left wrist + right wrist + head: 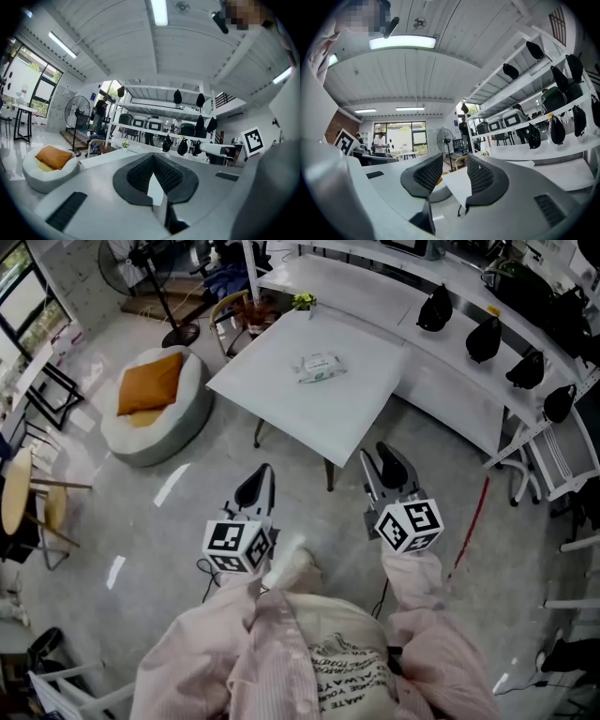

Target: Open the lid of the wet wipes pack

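Observation:
The wet wipes pack lies flat, lid down, near the middle of the white square table. Both grippers hang over the floor in front of the table's near corner, well short of the pack. My left gripper shows as one dark wedge, its tips together, with nothing held. My right gripper stands open with nothing between its fingers; part of the table shows through the gap. The pack is not visible in either gripper view.
A small potted plant stands at the table's far corner. A round cushion seat with an orange pillow sits on the floor at left. A long white counter with black bags runs behind the table, and a standing fan is at the back left.

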Available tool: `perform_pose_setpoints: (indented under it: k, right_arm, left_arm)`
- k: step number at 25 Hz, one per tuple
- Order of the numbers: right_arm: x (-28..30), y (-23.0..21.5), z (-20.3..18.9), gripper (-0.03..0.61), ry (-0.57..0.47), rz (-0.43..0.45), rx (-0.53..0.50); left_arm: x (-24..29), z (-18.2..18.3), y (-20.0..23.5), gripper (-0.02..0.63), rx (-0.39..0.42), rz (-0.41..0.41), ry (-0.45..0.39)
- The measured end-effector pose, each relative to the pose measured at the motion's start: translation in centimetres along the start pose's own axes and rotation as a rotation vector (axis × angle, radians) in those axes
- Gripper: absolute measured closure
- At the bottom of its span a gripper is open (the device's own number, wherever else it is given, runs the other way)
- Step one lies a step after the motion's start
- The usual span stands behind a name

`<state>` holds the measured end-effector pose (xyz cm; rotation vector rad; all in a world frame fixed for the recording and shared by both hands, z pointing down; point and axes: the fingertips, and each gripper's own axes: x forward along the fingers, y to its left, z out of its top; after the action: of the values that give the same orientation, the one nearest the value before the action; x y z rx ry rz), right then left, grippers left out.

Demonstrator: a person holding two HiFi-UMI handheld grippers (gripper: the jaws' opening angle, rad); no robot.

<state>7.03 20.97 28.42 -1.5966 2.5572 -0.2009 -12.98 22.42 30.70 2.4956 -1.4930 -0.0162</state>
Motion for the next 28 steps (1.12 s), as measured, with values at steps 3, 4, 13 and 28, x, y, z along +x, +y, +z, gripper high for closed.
perform_pose_setpoints:
  k: [3,4,13,28]
  right_arm:
    - [2.6,-0.9,0.0,0.446,0.010,0.002,0.003]
    - [3.3,-1.3,0.0,0.446,0.014,0.003,0.003]
    - [8.4,-4.1,-0.7,0.446,0.025,-0.010,0.021]
    - [13.8,-7.4,-2.5,0.446,0.063,0.008,0.042]
  left_arm:
    - [2.5,0.6,1.6,0.614,-0.008,0.001,0.003]
    - [3.2,0.7,2.1,0.615,-0.012,0.002,0.004]
    - [8.6,1.4,4.5,0.614,-0.007,-0.025,0.007]
    - [13.3,-0.1,7.7,0.615,-0.044,0.005,0.050]
